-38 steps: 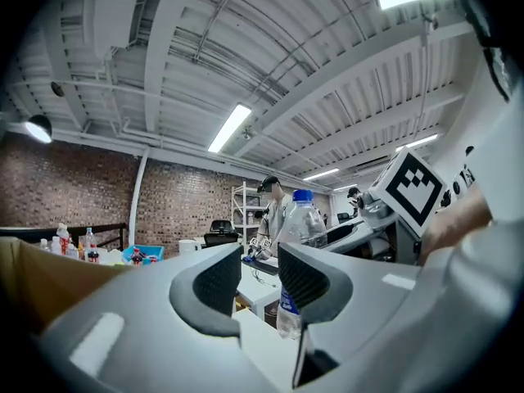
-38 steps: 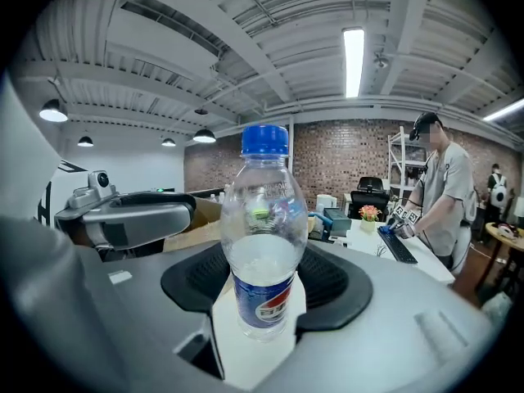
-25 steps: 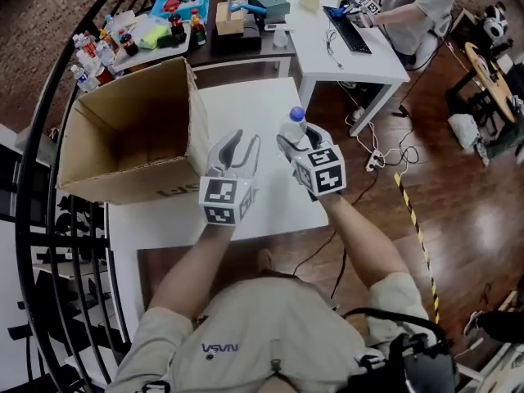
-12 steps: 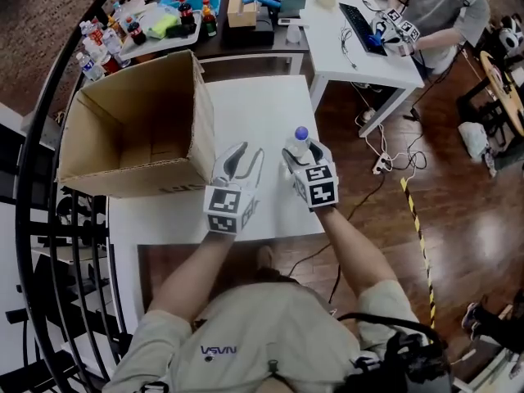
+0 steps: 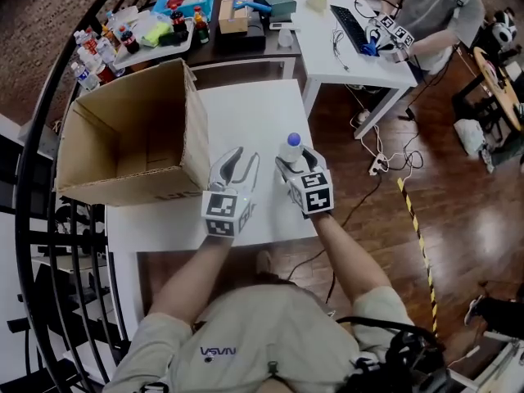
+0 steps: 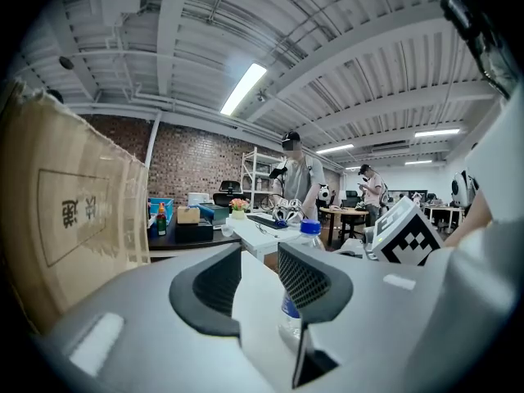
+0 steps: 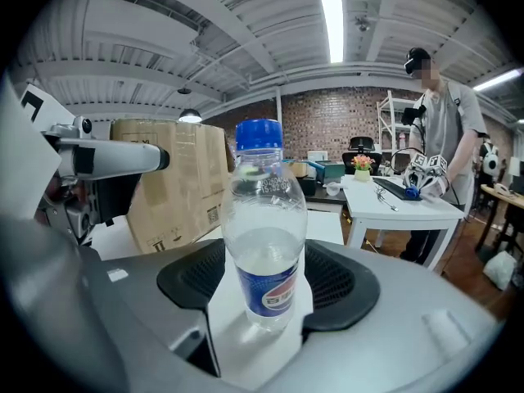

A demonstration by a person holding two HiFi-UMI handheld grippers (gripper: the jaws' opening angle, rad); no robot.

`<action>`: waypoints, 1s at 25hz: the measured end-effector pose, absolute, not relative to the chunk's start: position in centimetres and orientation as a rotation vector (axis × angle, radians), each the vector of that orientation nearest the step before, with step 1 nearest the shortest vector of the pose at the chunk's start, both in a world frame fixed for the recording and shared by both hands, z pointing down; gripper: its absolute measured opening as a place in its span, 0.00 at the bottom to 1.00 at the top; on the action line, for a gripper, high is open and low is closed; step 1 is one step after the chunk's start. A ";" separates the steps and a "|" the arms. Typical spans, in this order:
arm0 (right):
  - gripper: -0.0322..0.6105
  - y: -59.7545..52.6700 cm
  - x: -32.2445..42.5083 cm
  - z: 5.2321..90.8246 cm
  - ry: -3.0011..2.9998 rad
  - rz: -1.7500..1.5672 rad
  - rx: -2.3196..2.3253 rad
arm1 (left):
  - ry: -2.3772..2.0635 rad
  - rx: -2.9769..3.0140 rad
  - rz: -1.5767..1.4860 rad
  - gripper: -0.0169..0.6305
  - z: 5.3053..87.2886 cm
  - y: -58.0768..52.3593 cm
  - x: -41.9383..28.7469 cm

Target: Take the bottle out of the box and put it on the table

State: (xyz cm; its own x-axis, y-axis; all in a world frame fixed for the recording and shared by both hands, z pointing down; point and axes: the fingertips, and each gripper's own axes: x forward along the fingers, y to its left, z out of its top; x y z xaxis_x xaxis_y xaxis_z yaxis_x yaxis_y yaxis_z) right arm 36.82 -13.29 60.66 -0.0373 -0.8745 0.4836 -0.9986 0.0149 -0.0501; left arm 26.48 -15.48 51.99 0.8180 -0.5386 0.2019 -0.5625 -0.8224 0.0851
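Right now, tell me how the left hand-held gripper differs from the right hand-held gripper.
The grey left hand-held gripper has nothing between its jaws, which stand apart. The grey right hand-held gripper has the clear plastic blue-capped bottle between its jaws, which are opening. The left one is next to the brown cardboard box, and the right one is farther from it. Both are over the white table and carry a marker cube.

The bottle is clear plastic with a blue cap and a blue label, and is partly filled with clear liquid. It stands upright on the white table near the right edge. The brown cardboard box sits open-topped on the table's left side, apart from the bottle.
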 end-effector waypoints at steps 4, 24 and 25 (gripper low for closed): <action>0.55 -11.2 37.0 58.4 -2.009 0.573 2.039 | -0.873 2.865 0.223 0.20 51.0 -15.2 26.3; 0.11 -3.9 25.8 42.6 -2.104 0.289 2.287 | -0.888 2.956 -0.025 0.20 38.5 -8.5 13.2; 0.10 -3.4 24.7 42.1 -2.101 0.274 2.285 | -0.912 2.950 -0.026 0.20 38.4 -8.2 11.5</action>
